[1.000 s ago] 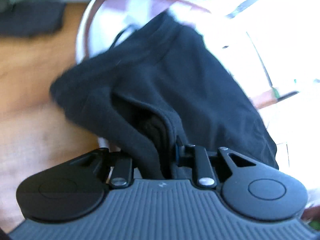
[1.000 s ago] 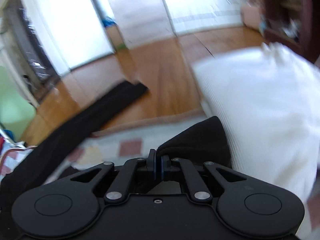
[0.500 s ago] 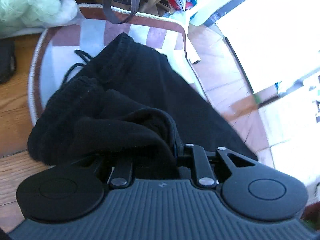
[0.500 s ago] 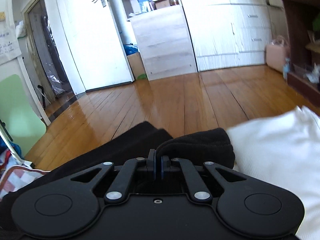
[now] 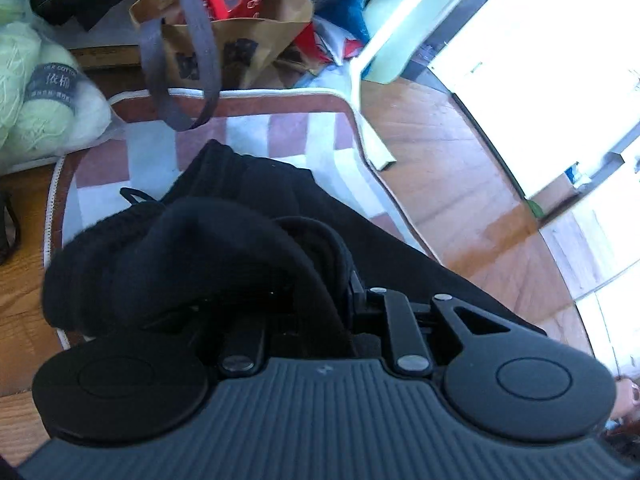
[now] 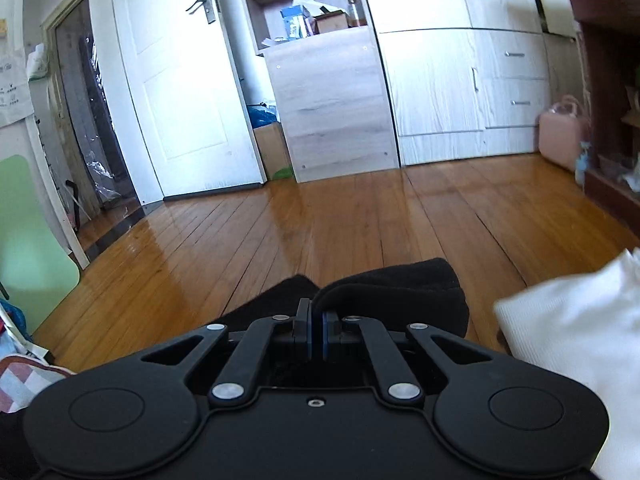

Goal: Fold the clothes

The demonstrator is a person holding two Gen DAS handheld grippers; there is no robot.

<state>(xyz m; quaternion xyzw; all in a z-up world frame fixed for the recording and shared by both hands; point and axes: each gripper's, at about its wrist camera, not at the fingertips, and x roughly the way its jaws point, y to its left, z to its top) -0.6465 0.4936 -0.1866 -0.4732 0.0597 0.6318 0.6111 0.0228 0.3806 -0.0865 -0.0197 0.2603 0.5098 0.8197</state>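
Both grippers are clamped on one black garment (image 5: 248,216). The left gripper (image 5: 344,280) pinches a bunched fold, the rest trailing onto the checked mat (image 5: 280,132). The right gripper (image 6: 316,328) nips a thin edge of it above the wood floor (image 6: 320,232). That narrow bite could slip if the cloth is pulled taut. The bunched layers may fold crooked, and the hanging part could drag against the paper bag (image 5: 224,40) or the white cloth (image 6: 572,312).

Black garment (image 5: 224,248) hides the left hand-held gripper (image 5: 344,292) fingers, apparently closed.
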